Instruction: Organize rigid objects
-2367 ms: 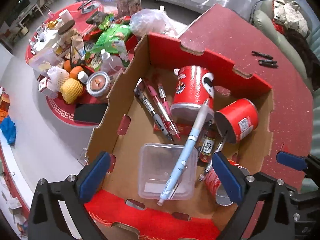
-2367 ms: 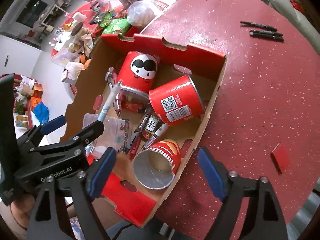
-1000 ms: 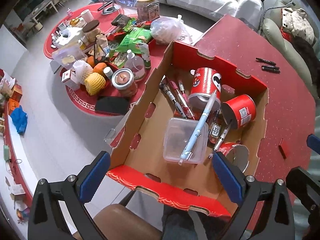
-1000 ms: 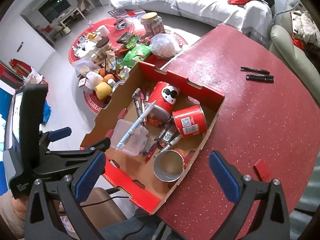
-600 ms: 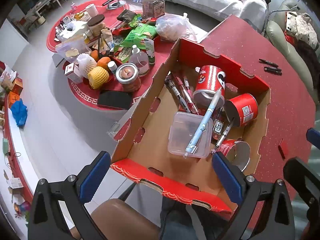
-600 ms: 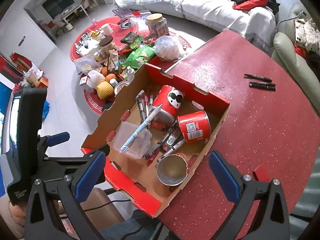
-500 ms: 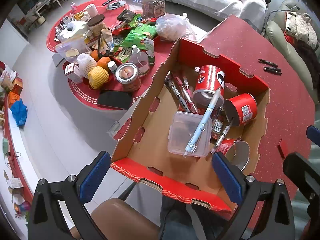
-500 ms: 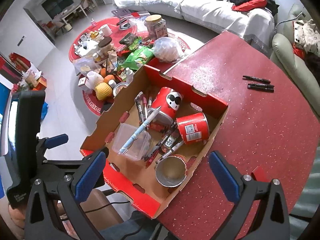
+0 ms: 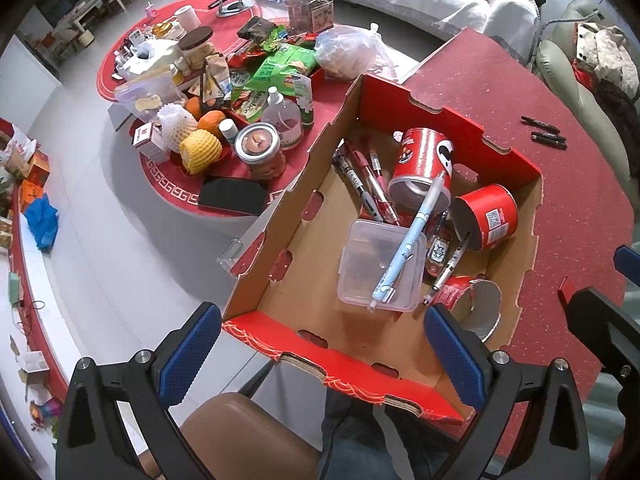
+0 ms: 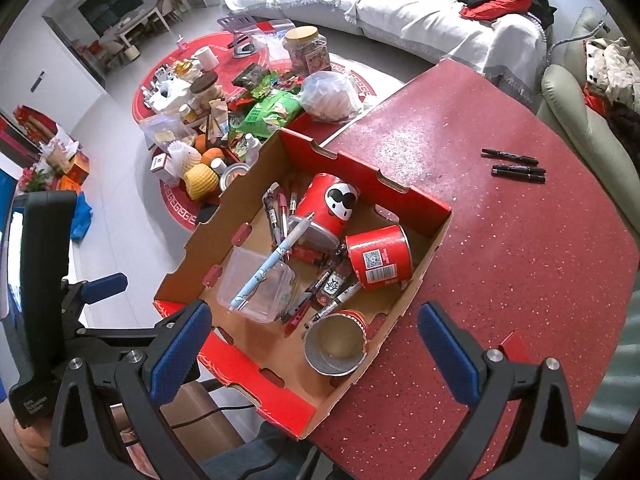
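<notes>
Both views, looking down along the fingers. The left hand-held gripper [image 9: 320, 356] and the right hand-held gripper [image 10: 314, 350] each hang above the near end of a cardboard box [image 10: 424, 204] on the red table [image 10: 540, 264], fingers spread wide and holding nothing.

Ahead of and below the right hand-held gripper, inside the box: a clear plastic container [image 10: 256, 286] with a light-blue pen [image 10: 272, 262] lying slantwise across it, its far end propped against a red can with a face [image 10: 330, 210]; a second red can [image 10: 378, 258] on its side beyond the right finger; and an open-mouthed can [image 10: 336, 344] nearest the fingertips. Several loose pens [image 10: 278, 214] lie along the far-left wall, others between the cans. Three black markers [image 10: 516, 166] rest on the table far ahead and to the right, well apart from the box and apparently not yet collected.

Points of risk, as judgement. The blue pen is only propped; nudging the container or the face can would likely send it sliding into the pile. The cans on their sides may roll if a finger strikes them off-centre. The box's near-left corner [image 9: 236, 320] overhangs the table edge, above a chair [image 9: 248, 436] and the person's legs [image 9: 352, 432], so downward pressure there could tip it. The markers are thin and low, and may skid from a shallow pinch.
</notes>
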